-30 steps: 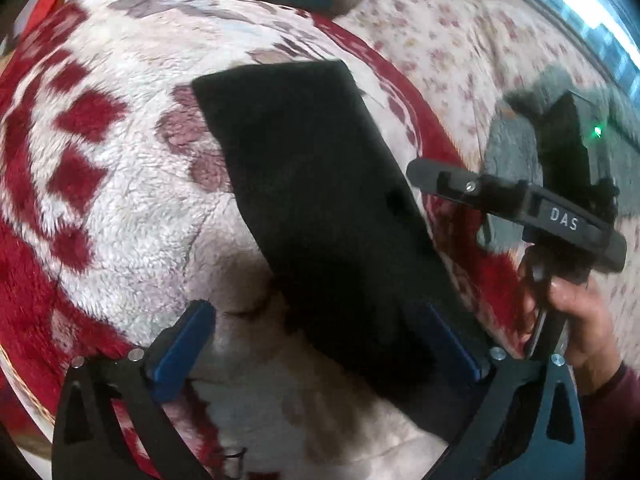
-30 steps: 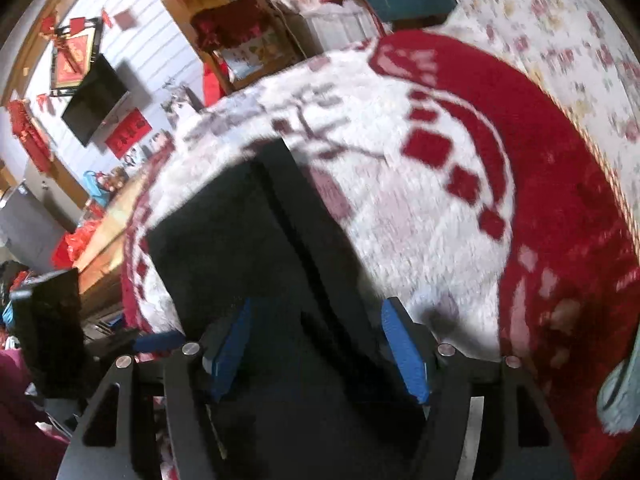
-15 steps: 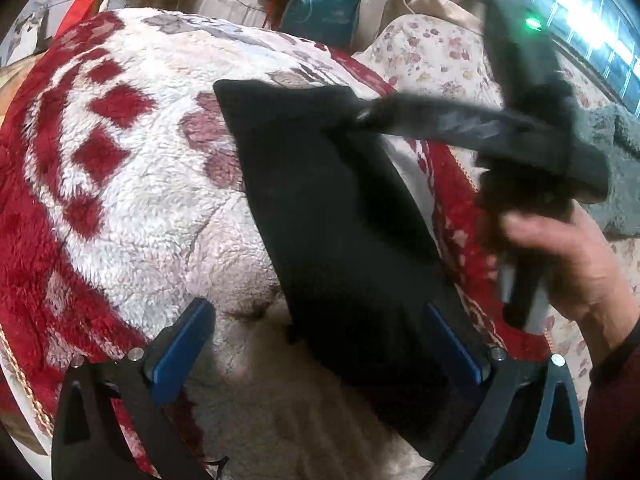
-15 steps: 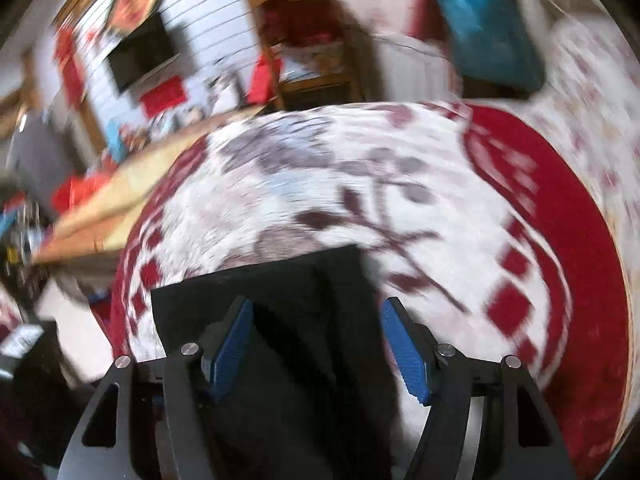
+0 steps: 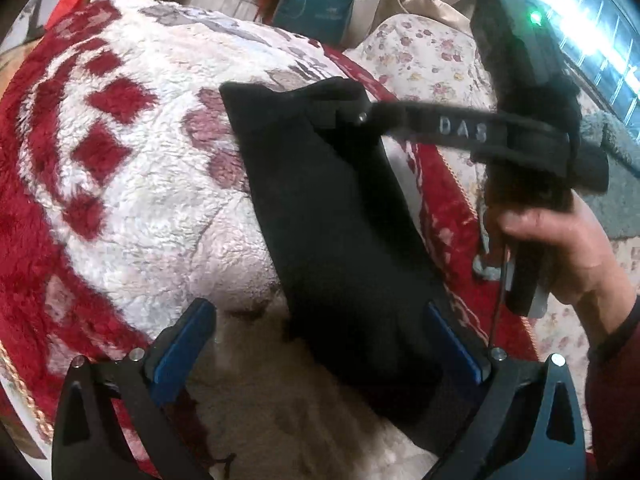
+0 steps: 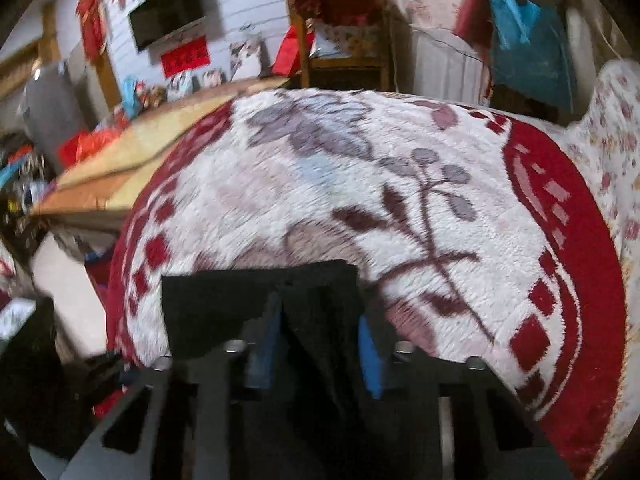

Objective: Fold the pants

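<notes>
Right gripper (image 6: 318, 340): jaws closing, far edge of black pants (image 5: 332, 216) between pads | left gripper (image 5: 316, 344): jaws apart, pants' near end between them | blanket (image 5: 140, 184) beneath

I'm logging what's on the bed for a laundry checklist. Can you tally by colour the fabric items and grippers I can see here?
Black pants: 1
Red and white fleece blanket: 1
Floral cream bedcover: 1
Grey cloth: 1
Black grippers with blue fingers: 2, the left gripper and the right gripper
Total: 6
</notes>
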`<state>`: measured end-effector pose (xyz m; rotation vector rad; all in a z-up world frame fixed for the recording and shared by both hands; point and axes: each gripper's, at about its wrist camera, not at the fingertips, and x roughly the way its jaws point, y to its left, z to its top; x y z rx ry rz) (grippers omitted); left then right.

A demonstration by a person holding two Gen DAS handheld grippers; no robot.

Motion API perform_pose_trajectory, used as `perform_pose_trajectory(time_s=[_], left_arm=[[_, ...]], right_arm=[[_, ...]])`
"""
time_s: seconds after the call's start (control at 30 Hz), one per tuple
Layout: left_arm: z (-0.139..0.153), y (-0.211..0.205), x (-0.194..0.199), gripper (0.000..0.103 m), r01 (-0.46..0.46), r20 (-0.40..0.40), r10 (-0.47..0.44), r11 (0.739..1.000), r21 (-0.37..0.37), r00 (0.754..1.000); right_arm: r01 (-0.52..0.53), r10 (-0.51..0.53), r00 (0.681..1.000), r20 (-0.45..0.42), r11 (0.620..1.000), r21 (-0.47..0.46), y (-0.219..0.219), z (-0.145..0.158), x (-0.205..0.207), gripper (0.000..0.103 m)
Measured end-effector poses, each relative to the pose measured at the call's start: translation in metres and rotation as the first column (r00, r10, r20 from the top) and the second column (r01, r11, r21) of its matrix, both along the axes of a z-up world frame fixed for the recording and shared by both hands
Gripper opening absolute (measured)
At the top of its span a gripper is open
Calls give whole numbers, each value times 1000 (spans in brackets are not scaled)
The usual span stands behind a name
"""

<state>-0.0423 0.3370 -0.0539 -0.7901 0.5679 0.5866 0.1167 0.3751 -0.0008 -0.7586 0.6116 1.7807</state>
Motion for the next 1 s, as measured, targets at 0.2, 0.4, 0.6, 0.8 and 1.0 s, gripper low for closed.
perform_pose_trajectory(time_s=[0.2, 0.4, 0.6, 0.8, 1.0], left_arm=[[28, 2, -28, 102, -78, 47, 73, 992, 104, 996], [52, 13, -41, 103, -65, 117, 38, 969, 239, 992], [50, 42, -30, 103, 179, 152, -226, 946, 270, 962], [56, 59, 13, 103, 302, 163, -350, 917, 262, 922], [84, 20, 30, 25, 407, 97, -475, 828, 385, 875]], right_arm=[[42, -40, 998, -53, 999, 34, -25, 17, 7, 28], [73, -67, 995, -78, 995, 75, -59, 36, 8, 28], [72, -64, 994, -85, 993, 91, -80, 54, 3, 28], [63, -57, 996, -71, 994, 94, -98, 70, -2, 28], [88, -84, 995, -57, 993, 80, -110, 76, -3, 28]])
